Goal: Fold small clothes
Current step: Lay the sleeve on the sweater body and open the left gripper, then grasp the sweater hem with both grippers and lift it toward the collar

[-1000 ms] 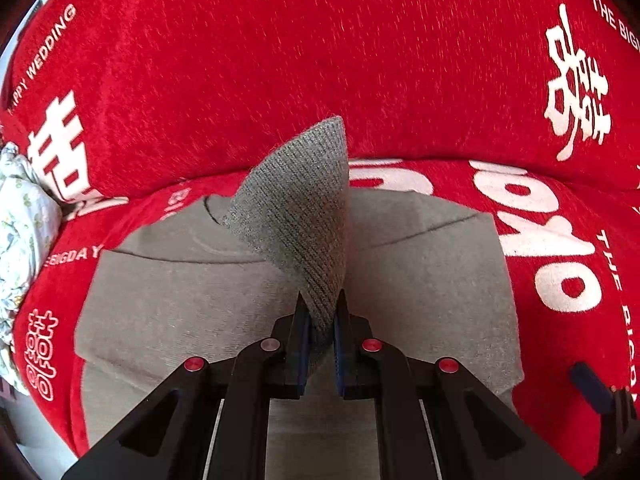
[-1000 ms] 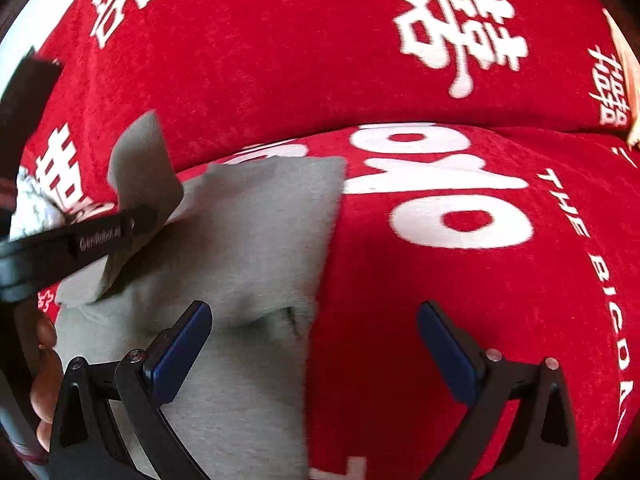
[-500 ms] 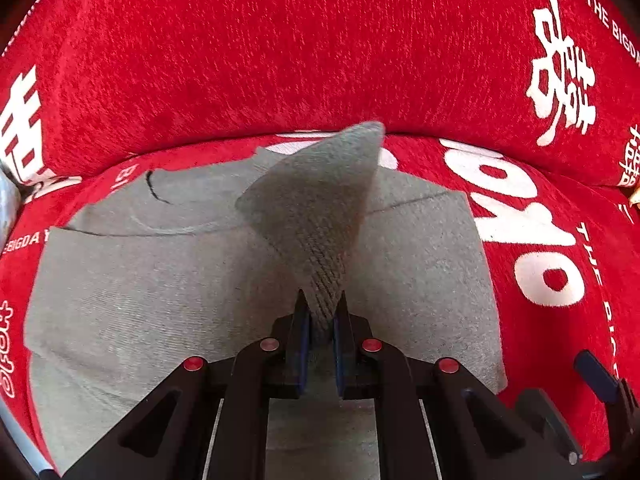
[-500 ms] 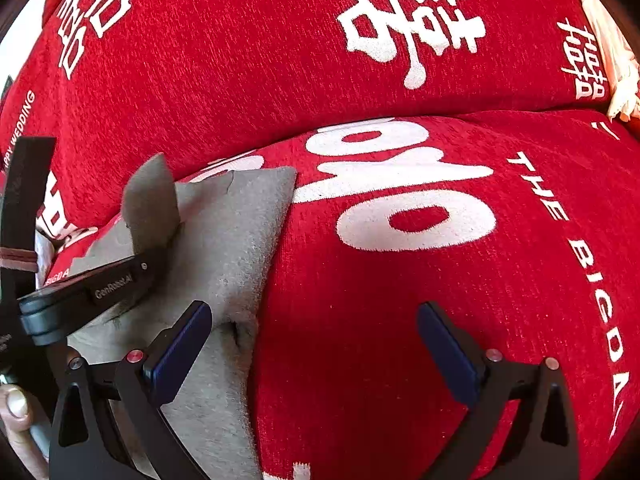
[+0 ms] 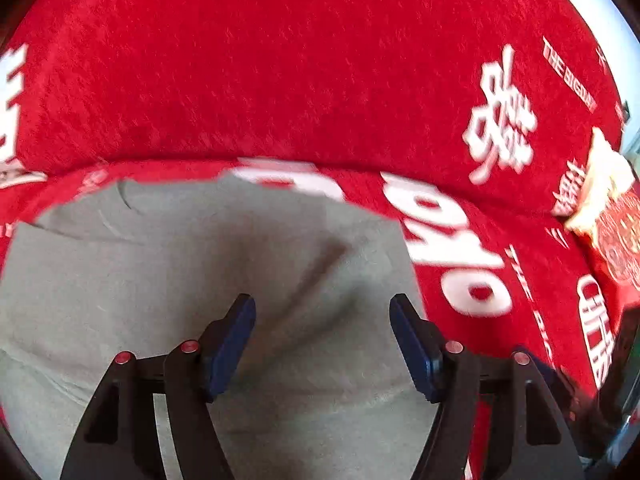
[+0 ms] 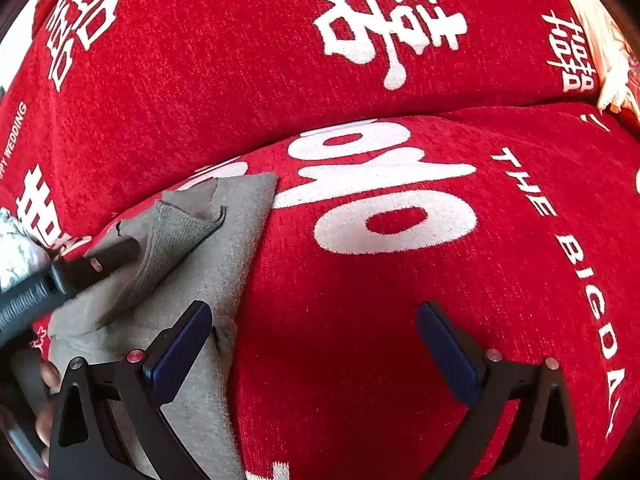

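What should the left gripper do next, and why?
Probably draw back from the garment. The left gripper has just been opening, nothing is between its jaws, and the ribbed cuff lies folded on the body.

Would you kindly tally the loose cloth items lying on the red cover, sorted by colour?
Grey: 1, the garment being folded.
White patterned: 1, the bundle at the left edge.
Cream: 1, the cloth at the right edge.
Total: 3

A red sofa cover (image 6: 360, 300) with white lettering spreads over seat and backrest; a cream-fringed red cushion (image 5: 612, 216) lies at right, pale patterned fabric (image 6: 16, 252) at left
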Tool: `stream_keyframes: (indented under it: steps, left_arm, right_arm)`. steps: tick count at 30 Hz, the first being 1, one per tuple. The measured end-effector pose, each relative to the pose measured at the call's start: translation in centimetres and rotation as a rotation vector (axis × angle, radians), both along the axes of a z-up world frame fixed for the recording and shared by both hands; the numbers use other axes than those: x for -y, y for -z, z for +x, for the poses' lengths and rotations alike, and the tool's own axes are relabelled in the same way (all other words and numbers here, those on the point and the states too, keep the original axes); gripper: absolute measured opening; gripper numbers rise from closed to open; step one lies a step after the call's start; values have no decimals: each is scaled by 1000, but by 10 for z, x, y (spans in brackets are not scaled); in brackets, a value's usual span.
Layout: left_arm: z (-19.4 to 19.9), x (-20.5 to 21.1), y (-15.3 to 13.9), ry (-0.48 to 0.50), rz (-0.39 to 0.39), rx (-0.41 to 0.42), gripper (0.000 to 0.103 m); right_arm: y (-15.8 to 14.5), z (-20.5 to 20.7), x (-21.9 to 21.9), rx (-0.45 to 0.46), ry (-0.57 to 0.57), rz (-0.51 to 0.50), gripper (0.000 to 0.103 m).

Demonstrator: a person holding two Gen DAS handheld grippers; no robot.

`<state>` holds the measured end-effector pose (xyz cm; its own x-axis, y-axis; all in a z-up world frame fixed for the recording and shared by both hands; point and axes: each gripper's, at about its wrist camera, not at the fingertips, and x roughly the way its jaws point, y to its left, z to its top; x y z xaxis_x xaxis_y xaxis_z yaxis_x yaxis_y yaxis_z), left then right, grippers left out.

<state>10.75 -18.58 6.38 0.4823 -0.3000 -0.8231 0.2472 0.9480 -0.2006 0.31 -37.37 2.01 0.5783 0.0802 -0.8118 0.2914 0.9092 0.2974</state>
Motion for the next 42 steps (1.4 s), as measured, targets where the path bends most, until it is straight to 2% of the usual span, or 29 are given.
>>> stream_keyframes:
  steps: [3,6,8,10,11,14,16,18,19,22,23,24,27,29,30,31,32,33,34,35,37,39,40,41,42]
  left_arm:
    - [26,-10,8,-120,49,-36,71]
    - [44,-8,34,-187,177,-122,70]
    - [41,4,45,-146,197,-145,70]
    - [24,23,43,-43,228,-94,70]
    - [13,35,41,50,204,-99,70]
    - [-3,40,32,120,199,-81,70]
    - [-7,24,24,113,138,-99,70]
    - [-11,-3,10,58,115,-53,70]
    - [-9,-15,4,24,134,-14,70]
    - [-4,-61,-1,-117,274,76,70]
    - [2,-85,3,-174,322,74,70]
    - [5,-102,6,-212,329,58,70]
    - [10,-158,21,-310,269,-20,70]
    - [12,-180,35,-322,228,-81,71]
    - [10,-184,37,-312,230,-68,71]
    - [7,-185,35,-292,247,-46,71]
    - [3,-184,33,-274,273,-44,71]
    - [1,-184,30,-261,276,-40,71]
    - [-9,-184,23,-237,253,-19,71]
    - [-17,-184,20,-218,227,-5,71]
    - [-33,-185,22,-152,186,-11,71]
    - [-52,-175,33,-69,208,-32,71]
    - [-67,-169,38,-40,250,0,72]
    - [-78,-166,39,-30,283,53,74]
    - [-90,-165,37,-13,315,88,82]
  right_arm:
    - [0,0,-1,-1,-6,8,102]
    - [-1,0,-2,2,-11,0,102]
    - [-2,0,-1,4,-8,5,102]
    - [-2,0,0,6,-4,3,102]
    - [-2,1,1,6,-1,1,102]
    - [-2,0,5,5,14,7,102]
    - [-4,0,6,9,25,8,102]
    - [-7,0,4,24,30,3,102]
    - [-10,1,0,46,28,2,102]
    - [-19,8,-23,103,-39,-9,102]
    - [-21,12,-33,119,-71,-26,102]
    - [-23,15,-44,134,-107,-44,102]
    - [-24,30,-76,161,-200,-19,102]
    - [-18,46,-95,155,-247,22,102]
    - [-8,56,-103,113,-263,40,102]
    - [8,67,-111,25,-270,49,102]
    - [17,71,-118,-20,-271,15,102]
    - [14,69,-130,-7,-284,-80,103]
    - [11,65,-143,-37,-303,-154,103]
    - [9,61,-151,-52,-319,-172,103]
    - [2,39,-171,-15,-366,-173,103]
    - [7,27,-186,-34,-389,-224,103]
    - [15,18,-197,-71,-405,-262,102]
    - [15,7,-201,-29,-387,-298,102]
    - [14,-12,-204,14,-355,-317,103]
